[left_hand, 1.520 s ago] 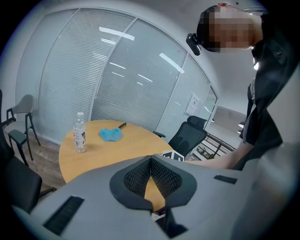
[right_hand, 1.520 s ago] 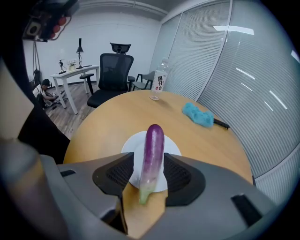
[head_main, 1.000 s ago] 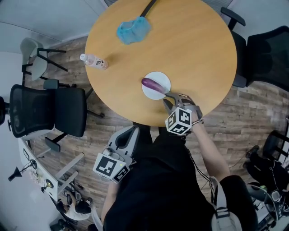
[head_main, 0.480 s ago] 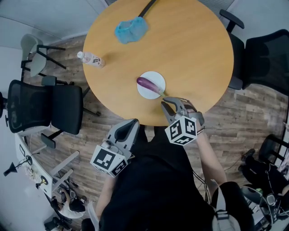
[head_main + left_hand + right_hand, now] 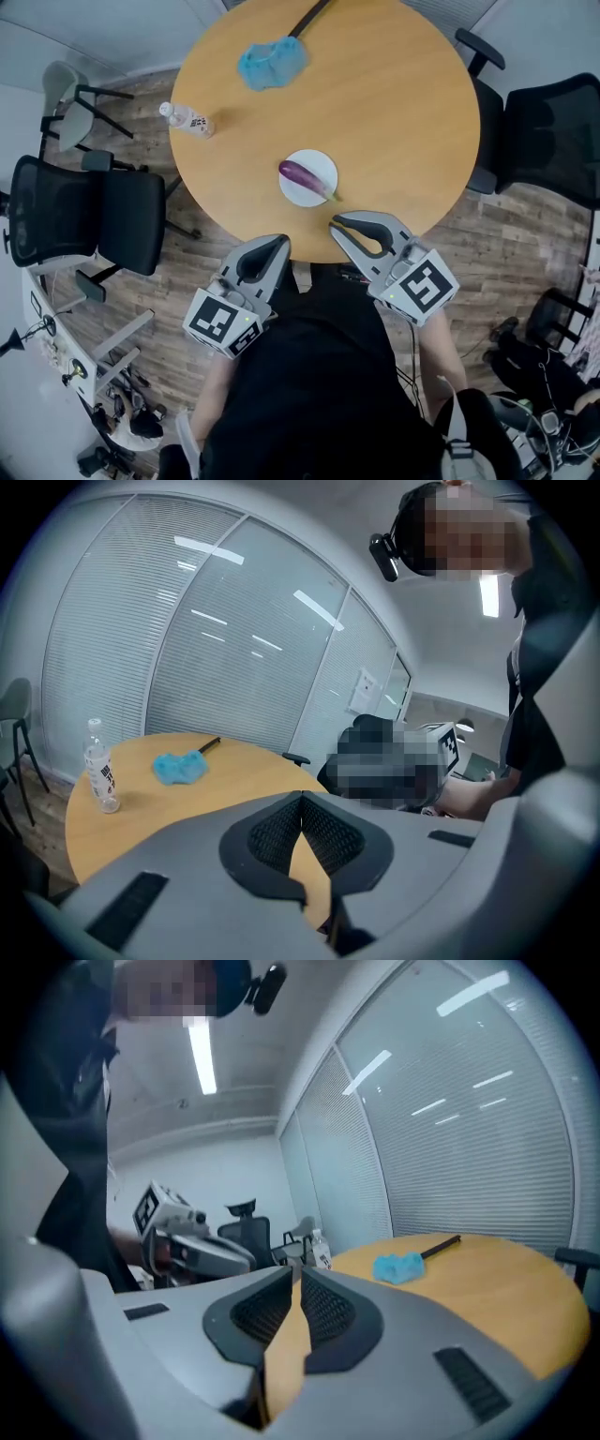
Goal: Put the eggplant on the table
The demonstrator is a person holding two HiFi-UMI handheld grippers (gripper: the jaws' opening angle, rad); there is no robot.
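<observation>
Head view looks down on a big round wooden tabletop (image 5: 394, 103) on a wood floor (image 5: 506, 244). A black chair (image 5: 84, 220) sits off the left side of the tabletop. Another black chair (image 5: 553, 131) is on the right. A small grey chair (image 5: 61, 103) is further back on the left. The person in a black top (image 5: 319, 394) stands at the near edge.

The left hand-held gripper (image 5: 279, 242) is just off the near edge of the tabletop, over the floor. Its jaws are pressed together at the tips and hold nothing. The right hand-held gripper (image 5: 335, 225) is beside it, with its tips over the near edge. Its jaws are closing. Only a thin gap is left between them, and nothing is inside it.

A fluffy blue duster (image 5: 272, 64) with a black handle lies on the far side of the tabletop. A white plate (image 5: 317, 164) sits near the front edge, close to the right hand-held gripper but not touching it. The purple eggplant (image 5: 302, 174) lies across the plate, with its green stem pointing toward that gripper. A small clear bottle (image 5: 187, 120) stands at the left edge of the tabletop, well apart from the plate.
</observation>
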